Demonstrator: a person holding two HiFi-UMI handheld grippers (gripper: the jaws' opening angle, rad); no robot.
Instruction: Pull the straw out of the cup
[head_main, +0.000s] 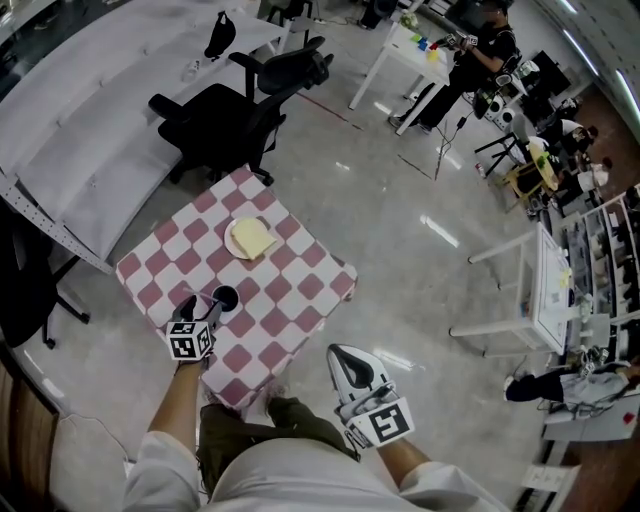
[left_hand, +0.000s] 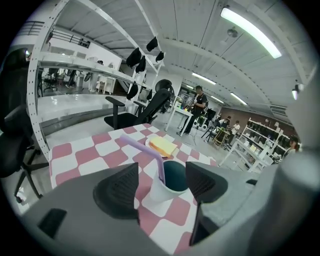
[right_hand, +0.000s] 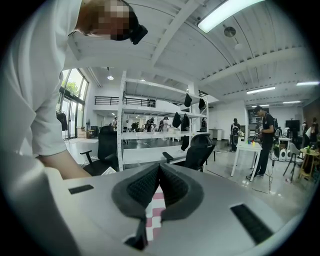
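Left gripper (left_hand: 162, 183) jaws wide; white paper cup (left_hand: 159, 194) between them, near front edge of pink-checked table (head_main: 292, 302). Purple bent straw (left_hand: 144, 152): lower end hidden in cup. Right gripper (right_hand: 159, 186) jaws pressed together, empty.

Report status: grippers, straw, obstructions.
Left gripper open, lined up on cup. Right gripper shut, empty, off the table. Straw in cup, untouched. Nothing blocking.

Bare table (head_main: 300, 300) surrounds the cup (head_main: 224, 298); the plate (head_main: 231, 238) stands beyond, well apart.

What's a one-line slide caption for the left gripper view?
Left gripper, jaws open, lined up on a white cup holding a purple straw on a pink-checked table.
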